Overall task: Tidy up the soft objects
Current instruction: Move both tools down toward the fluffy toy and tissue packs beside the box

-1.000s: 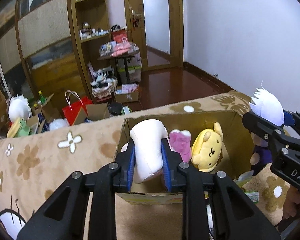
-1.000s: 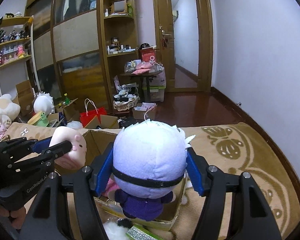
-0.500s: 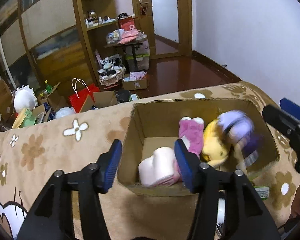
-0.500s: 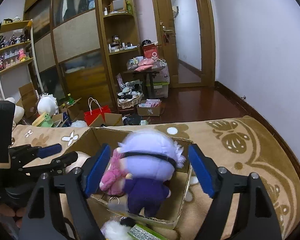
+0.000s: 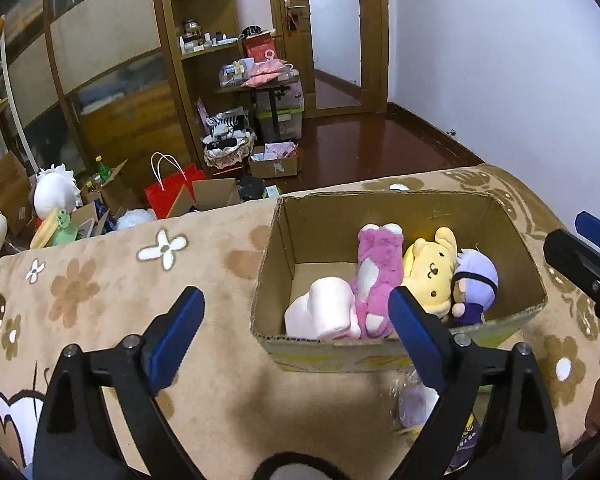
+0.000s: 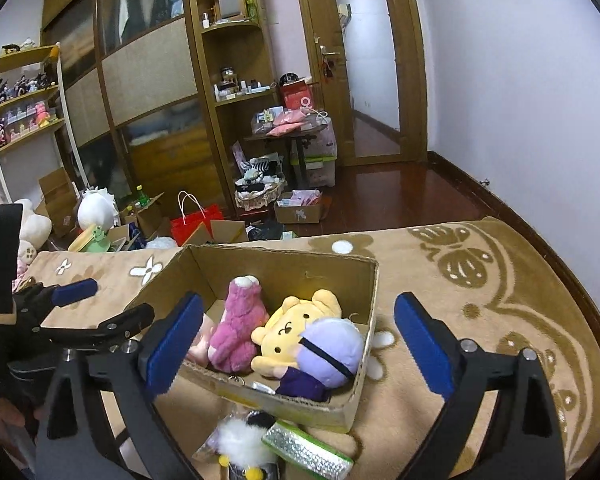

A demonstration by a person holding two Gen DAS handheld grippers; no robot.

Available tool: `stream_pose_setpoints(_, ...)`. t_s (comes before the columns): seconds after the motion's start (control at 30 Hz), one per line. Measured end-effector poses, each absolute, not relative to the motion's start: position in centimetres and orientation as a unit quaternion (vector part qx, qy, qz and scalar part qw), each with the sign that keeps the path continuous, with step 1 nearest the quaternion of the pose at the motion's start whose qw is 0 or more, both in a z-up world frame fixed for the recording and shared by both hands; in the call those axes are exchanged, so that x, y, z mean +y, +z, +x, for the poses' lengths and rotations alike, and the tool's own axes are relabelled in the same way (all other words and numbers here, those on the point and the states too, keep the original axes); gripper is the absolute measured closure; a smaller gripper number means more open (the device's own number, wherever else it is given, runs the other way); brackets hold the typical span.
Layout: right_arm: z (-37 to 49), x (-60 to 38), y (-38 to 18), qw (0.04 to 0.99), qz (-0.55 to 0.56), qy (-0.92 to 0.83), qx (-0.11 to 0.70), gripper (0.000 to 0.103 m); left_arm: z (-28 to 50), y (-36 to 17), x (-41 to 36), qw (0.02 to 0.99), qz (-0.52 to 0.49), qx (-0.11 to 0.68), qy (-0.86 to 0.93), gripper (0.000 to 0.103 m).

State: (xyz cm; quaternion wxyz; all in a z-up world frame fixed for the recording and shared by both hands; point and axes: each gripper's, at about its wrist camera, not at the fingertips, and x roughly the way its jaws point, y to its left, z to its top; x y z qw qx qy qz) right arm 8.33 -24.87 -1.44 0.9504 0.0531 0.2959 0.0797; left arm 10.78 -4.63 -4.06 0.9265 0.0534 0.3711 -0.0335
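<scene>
Both toys have dropped into the box (image 5: 324, 224); left claw (image 5: 296, 332) and right claw (image 6: 298, 340) just spread, seemingly empty.

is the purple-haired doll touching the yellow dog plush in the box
Touching. The right wrist view shows the purple-haired doll with its head pressed against the yellow dog plush, no gap between them.

Your left gripper (image 5: 294, 332) and right gripper (image 6: 298, 342) look alike: black angular arms with silver screw heads at the joints, each ending in flat blue pads (image 6: 422, 346). Faint white lettering marks the left body, with a tan-edged black strap above.
</scene>
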Motion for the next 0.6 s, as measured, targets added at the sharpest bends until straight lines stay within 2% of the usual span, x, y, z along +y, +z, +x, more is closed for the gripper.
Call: stream_pose_setpoints(0.6,2.9,-23.3,-1.6,0.931,0.02,0.059,0.359,0.0,5.1,-3.4,-4.8,0.902,0.064,0.419,-0.079,0.008)
